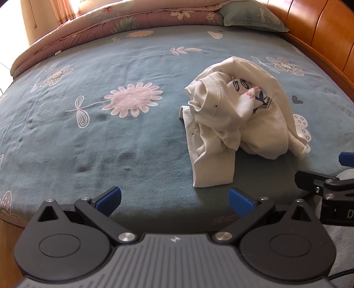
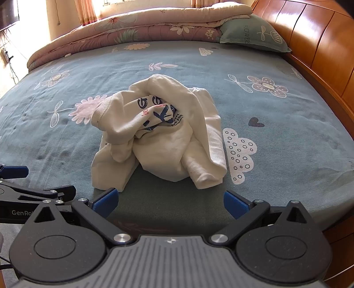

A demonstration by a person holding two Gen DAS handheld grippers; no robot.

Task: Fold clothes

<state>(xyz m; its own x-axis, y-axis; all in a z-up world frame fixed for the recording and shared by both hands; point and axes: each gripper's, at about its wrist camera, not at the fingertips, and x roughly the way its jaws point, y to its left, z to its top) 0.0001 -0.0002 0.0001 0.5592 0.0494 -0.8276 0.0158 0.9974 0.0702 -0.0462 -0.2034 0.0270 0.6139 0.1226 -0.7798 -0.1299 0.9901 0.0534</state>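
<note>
Shirt crumpled near bed edge; left tongs and right tongs gape empty

Blue-grey bedsheet printed with flowers, clouds and a heart, covering the bed. Folded pink floral quilt along the far edge. Green pillow at far right, against the wooden headboard on the right. Curtains far left.

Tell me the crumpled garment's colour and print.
White garment with blue lettering and a little pink; clearest in the right wrist view.
</note>
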